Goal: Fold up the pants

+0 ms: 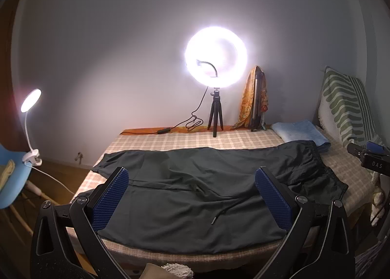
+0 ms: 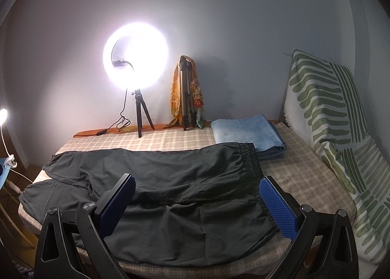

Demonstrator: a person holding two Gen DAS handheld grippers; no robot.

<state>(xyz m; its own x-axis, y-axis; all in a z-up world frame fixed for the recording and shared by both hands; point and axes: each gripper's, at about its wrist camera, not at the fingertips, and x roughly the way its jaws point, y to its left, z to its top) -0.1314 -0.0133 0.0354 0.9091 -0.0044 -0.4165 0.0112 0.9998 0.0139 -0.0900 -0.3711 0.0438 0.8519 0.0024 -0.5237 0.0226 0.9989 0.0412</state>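
Note:
Dark grey pants (image 1: 195, 196) lie spread flat across the checked bed cover (image 1: 195, 141), waistband (image 1: 321, 167) to the right, leg ends to the left, a drawstring (image 1: 224, 210) loose on the near leg. They also show in the right wrist view (image 2: 170, 196), with the elastic waistband (image 2: 251, 162) near the right finger. My left gripper (image 1: 192, 196) is open and empty, held over the near middle of the pants. My right gripper (image 2: 197, 203) is open and empty, held over the waistband end. Neither touches the cloth.
A lit ring light on a small tripod (image 1: 215, 118) and a folded tripod draped with an orange scarf (image 1: 256, 101) stand at the wall. A folded blue towel (image 2: 246, 135) lies beside the waistband. A green-patterned cushion (image 2: 326, 108) leans right. A clip lamp (image 1: 30, 98) is left.

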